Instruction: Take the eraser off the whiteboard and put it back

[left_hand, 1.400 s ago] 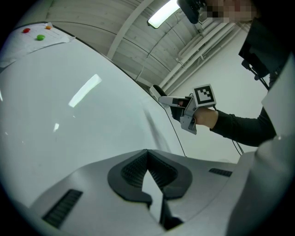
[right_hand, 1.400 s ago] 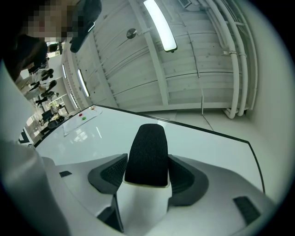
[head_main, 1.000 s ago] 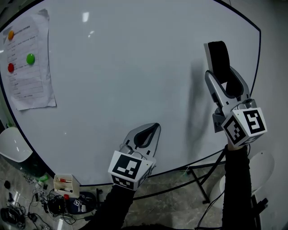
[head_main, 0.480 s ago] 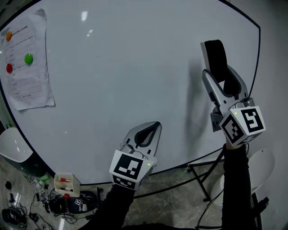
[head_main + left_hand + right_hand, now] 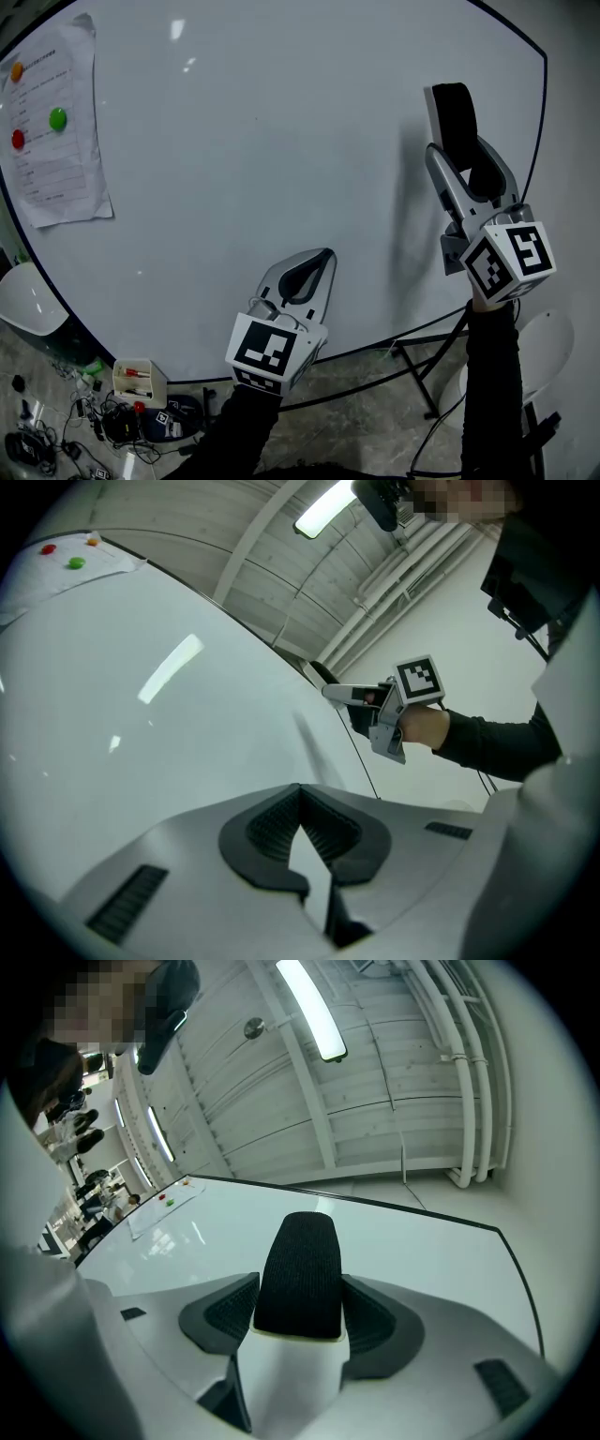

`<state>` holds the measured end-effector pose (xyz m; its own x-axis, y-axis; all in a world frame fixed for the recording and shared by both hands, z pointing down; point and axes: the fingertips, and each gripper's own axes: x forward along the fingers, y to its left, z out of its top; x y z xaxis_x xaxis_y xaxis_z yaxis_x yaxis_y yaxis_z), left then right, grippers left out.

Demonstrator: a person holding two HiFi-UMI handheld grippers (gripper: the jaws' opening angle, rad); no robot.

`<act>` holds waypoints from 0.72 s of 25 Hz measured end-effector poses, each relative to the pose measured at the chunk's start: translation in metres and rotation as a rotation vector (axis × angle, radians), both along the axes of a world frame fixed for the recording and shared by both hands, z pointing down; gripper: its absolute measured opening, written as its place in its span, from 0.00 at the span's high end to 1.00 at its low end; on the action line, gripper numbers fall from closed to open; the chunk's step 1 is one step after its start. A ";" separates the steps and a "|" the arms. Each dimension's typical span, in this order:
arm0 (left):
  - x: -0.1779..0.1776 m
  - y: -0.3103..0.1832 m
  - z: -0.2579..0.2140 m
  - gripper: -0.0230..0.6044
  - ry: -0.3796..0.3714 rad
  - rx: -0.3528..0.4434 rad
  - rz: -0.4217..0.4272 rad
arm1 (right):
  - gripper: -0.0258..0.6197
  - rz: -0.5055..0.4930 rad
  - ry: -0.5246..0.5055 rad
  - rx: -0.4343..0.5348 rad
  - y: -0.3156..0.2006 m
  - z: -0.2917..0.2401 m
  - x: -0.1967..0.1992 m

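Note:
The eraser [image 5: 452,114] has a white body and a black felt face, and stands upright in front of the right part of the whiteboard [image 5: 234,141]. My right gripper [image 5: 466,161] is shut on it from below; in the right gripper view both pads press the sides of the eraser [image 5: 300,1274]. Whether the eraser touches the board I cannot tell. My left gripper [image 5: 322,261] is shut with nothing in it, and points at the board's lower middle. Its pads meet at the tip in the left gripper view [image 5: 300,794], where the right gripper [image 5: 361,696] shows further off.
A paper sheet [image 5: 56,141] hangs at the board's left under green [image 5: 58,118], red [image 5: 17,139] and orange [image 5: 15,69] magnets. Below the board lie cables and a small box [image 5: 139,380] on the floor. The stand's legs [image 5: 412,366] are at the lower right.

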<state>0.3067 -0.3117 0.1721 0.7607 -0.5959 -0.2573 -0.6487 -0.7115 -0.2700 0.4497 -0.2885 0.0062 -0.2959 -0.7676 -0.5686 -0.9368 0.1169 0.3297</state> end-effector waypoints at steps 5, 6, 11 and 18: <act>-0.004 -0.001 0.003 0.95 0.007 -0.009 -0.016 | 0.53 -0.009 -0.010 -0.011 -0.002 0.004 -0.003; -0.006 -0.001 0.003 0.95 0.009 -0.012 -0.021 | 0.53 -0.013 -0.009 -0.011 -0.003 0.005 -0.005; -0.016 -0.006 0.007 0.95 0.018 -0.028 -0.053 | 0.53 -0.046 0.002 -0.011 -0.008 0.009 -0.019; -0.033 -0.010 0.010 0.95 0.032 -0.039 -0.110 | 0.53 -0.099 0.015 -0.016 -0.014 0.020 -0.038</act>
